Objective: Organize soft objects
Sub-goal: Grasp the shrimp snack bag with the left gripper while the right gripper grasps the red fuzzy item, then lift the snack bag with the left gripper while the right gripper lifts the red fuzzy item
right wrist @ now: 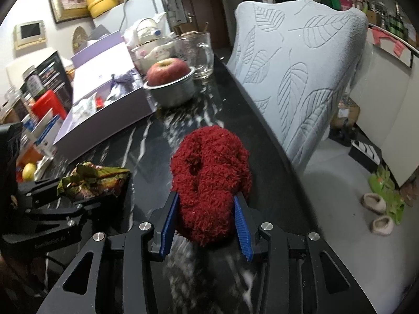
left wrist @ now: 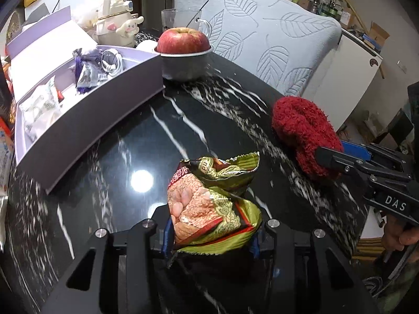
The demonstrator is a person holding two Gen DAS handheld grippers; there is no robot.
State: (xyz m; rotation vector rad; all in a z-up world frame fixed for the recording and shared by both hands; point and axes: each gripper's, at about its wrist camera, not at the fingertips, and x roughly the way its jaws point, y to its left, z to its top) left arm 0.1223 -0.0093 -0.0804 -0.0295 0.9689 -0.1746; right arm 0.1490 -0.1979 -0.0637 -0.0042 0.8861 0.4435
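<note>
the open lavender box (left wrist: 86, 120) sits on the black marbled bench (left wrist: 146, 136), ahead and to the left of the left gripper (left wrist: 209, 238). inside it lie a white wrapped packet (left wrist: 39, 110), a purple-and-silver wrapper (left wrist: 85, 72) and a coil of white cable (left wrist: 111, 61); its lid (left wrist: 49, 44) stands raised behind. just past the box's far end, a small metal tin (left wrist: 186, 64) holds 1 red apple (left wrist: 183, 40), which fills the tin's mouth and stands above the rim. behind the tin is a clear glass mug (right wrist: 195, 52) with a stick or straw leaning in it, what else it holds cannot be told.

the left gripper is clamped on a crumpled snack bag (left wrist: 212, 201), green and gold foil with an orange-brown printed panel, torn open along its top edge; the bag sticks out forward from between the blue pads (left wrist: 165, 238). in the right wrist view the same bag (right wrist: 97, 180) shows to the left of the right gripper (right wrist: 207, 219), held in the other tool.

the right gripper is closed narrow on a fuzzy dark red sock (right wrist: 212, 180), bunched into a thick roll with a hollow in its top; the ribbed blue pads (right wrist: 242, 227) press into its near end, and the rest reaches ahead over the bench near the right-hand edge. from the left wrist view the sock (left wrist: 303, 133) lies well to the right of the snack bag, with the right gripper (left wrist: 332, 161) gripping its lower end.
</note>
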